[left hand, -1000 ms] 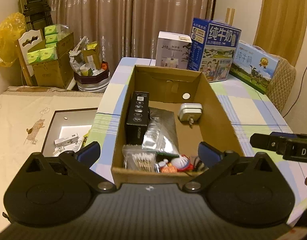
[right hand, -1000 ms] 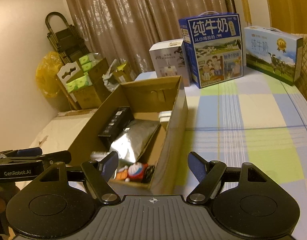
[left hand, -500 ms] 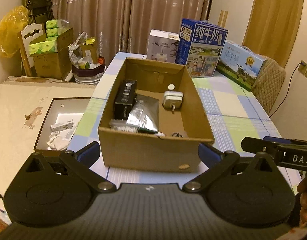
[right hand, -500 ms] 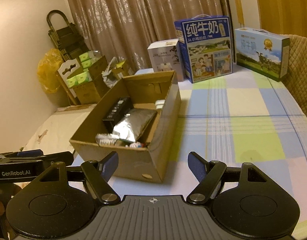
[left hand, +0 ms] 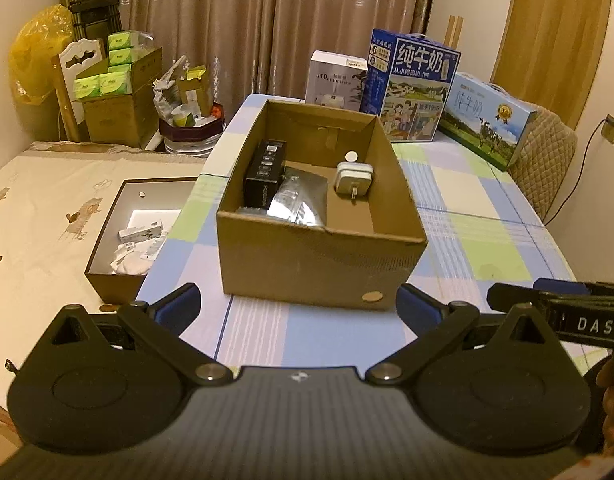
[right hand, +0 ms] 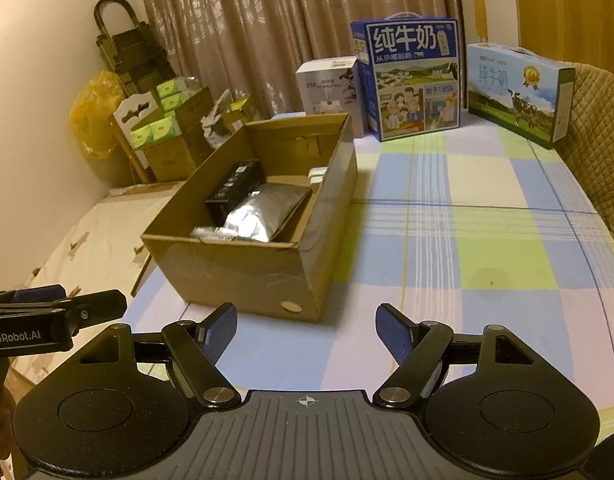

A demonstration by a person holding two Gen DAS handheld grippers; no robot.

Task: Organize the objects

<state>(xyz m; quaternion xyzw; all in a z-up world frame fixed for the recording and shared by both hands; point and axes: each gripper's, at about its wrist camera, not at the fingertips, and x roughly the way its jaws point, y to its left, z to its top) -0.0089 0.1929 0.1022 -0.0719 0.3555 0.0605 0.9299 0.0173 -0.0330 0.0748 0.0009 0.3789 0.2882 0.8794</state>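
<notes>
Open cardboard box holding items

Tall blue milk carton box: "纯牛奶", "1956" on front. White cardboard box: "J10". Black side plate of right gripper, seen in left wrist view: "DAS". Black side plate of left gripper, right wrist view: "GenRobot.AI".

Cardboard box on bench ahead of my tongs. Inside: black box left, foil pouch middle, charger right. Milk cartons behind. Open tray left, on bed.
</notes>
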